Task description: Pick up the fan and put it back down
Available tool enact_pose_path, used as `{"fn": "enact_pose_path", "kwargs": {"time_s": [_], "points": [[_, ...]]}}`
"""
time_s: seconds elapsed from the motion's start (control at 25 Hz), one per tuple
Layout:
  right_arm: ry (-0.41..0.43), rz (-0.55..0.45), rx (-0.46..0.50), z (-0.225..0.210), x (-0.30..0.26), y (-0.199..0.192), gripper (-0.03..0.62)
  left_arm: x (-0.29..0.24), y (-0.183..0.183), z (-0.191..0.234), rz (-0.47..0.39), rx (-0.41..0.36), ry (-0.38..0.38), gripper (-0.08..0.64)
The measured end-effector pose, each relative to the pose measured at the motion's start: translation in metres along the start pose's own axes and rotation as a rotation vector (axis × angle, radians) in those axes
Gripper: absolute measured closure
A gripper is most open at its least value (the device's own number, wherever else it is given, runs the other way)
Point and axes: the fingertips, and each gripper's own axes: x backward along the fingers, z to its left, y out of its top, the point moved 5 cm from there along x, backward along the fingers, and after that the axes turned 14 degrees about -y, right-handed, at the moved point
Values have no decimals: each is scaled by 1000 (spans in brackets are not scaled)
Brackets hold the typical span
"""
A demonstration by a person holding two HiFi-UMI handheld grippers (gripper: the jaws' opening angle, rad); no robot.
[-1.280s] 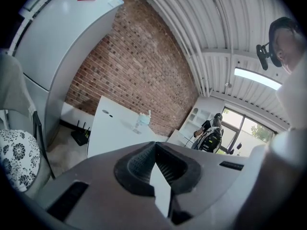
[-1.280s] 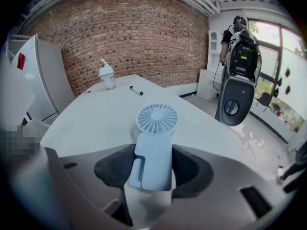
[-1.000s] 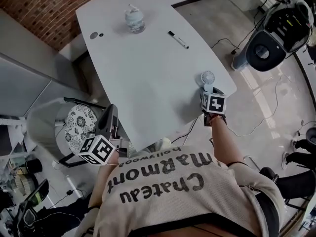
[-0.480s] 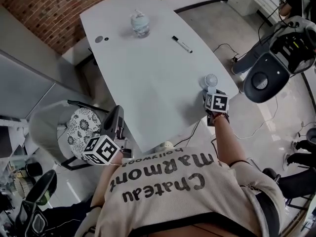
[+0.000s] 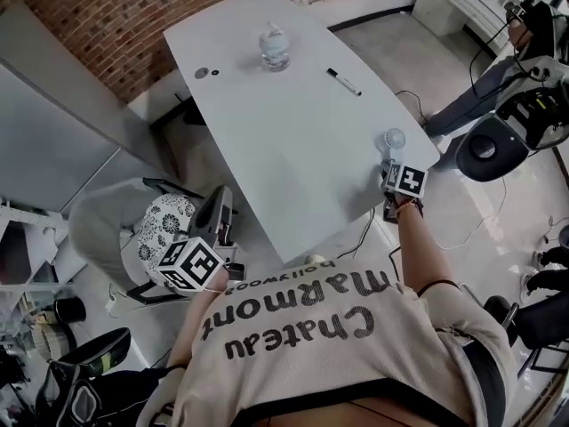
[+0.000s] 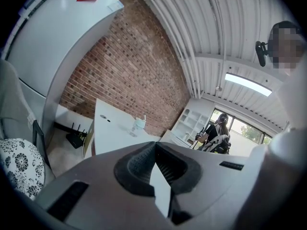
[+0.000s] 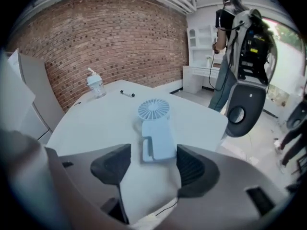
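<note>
Right hand-held gripper (image 7: 153, 159) is spread wide. Its jaws have just been opening, and only the butt of the fan's (image 7: 156, 133) handle sits between the tips. No pad is pressing on it: there's a clear gap on the left pad side and very little on the right.

The fan lies flat on the bench (image 5: 293, 132), close to the bench's near right corner. The round head is at the far end and the handle points back at the right hand-held gripper. Its long axis runs nearly along the gripper's pointing line, skewed a little, so the jaws straddle the handle across its width.

From the right hand-held gripper the fan is straight ahead and slightly below, touching-close at the tips. My read is that it's set down and released.

Left hand-held gripper (image 5: 222, 201) has its jaws pressed together with nothing in them. It hangs off the bench's near left edge, well apart from the fan. The right one is far nearer, so any re-grasp belongs to it: push forward along the handle, then close.
</note>
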Motion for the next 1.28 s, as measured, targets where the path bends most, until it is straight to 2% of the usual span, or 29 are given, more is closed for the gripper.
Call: {"fn": "enact_pose_path", "kwargs": {"time_s": [0.16,0.28,0.56,0.64,0.76,0.84,1.08,1.28], "points": [[11,38,-71,10,29,-25,287,17,8,3,9,13,-32,560],[49,55,-116,25,53,-43,296,27,9,1,12,19,-55,560],[229,81,-159,100,114,-74,358,48,5,-6,43,43,-127,560],[301,76,-142,120,135,-75,412,56,4,-8,41,43,-141,560],[386,8,-96,144,172,-67,475,70,2,-16,41,38,-162,560],[446,-38,-107,159,197,-60,505,77,0,-22,47,30,-181,560],[604,-158,-153,199,268,-37,515,100,9,-28,52,11,-219,560],[673,-265,-114,218,318,-35,529,117,15,-35,42,-25,-235,560]]}}
